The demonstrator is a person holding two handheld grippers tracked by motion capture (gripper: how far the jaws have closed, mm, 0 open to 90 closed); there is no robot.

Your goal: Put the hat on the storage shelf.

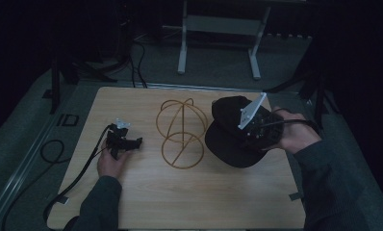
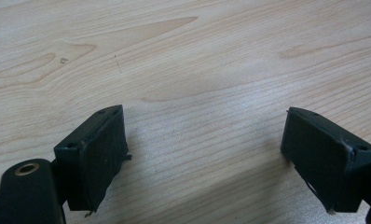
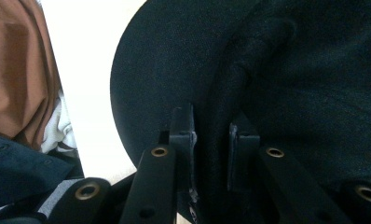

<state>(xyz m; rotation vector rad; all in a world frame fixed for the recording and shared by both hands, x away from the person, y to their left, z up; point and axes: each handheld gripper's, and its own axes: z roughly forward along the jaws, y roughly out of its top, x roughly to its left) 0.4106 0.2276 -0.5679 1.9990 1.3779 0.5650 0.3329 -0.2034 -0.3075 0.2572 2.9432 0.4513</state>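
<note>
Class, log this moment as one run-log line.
right gripper: shut on black cap | left gripper: open, nothing held | wire stand: bare, beside cap

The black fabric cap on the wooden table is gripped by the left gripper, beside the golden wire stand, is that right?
Not quite: the right gripper grips the black fabric cap, its jaws closed on the fabric in the right gripper view. The left gripper stands open over the bare wooden table. The cap is indeed beside the golden wire stand.
</note>
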